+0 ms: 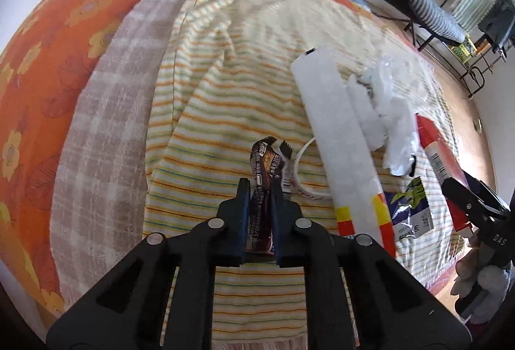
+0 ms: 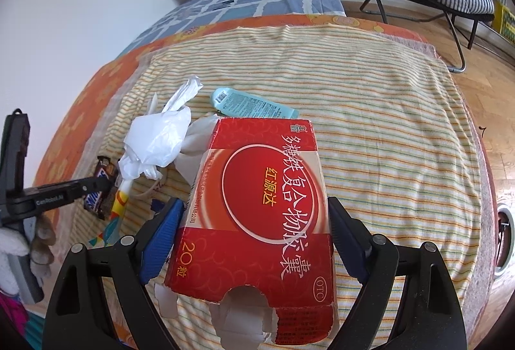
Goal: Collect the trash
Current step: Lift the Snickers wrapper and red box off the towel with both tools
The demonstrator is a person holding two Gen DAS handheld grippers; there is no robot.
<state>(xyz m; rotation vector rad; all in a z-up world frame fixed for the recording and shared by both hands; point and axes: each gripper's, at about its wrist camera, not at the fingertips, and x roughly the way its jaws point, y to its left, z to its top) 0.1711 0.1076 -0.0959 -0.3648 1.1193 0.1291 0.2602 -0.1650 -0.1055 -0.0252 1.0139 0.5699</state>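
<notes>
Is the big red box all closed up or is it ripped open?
Ripped open: the red box has torn, ragged flaps at its near end, showing white cardboard inside.

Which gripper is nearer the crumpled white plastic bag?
Right. The right gripper, jaws clamped on the red medicine box, sits just beside the crumpled white plastic bag. The left gripper, shut on the brown candy wrapper, is farther off, beyond a white roll.

Left gripper point(image 1: 260, 189): black plastic linkage arms, round silver screws, dark-blue ribbed pads. Right gripper point(image 2: 256, 210): same build. White "CenRobot.AI" lettering on side. Hand point(image 2: 19, 248) in white glove.
</notes>
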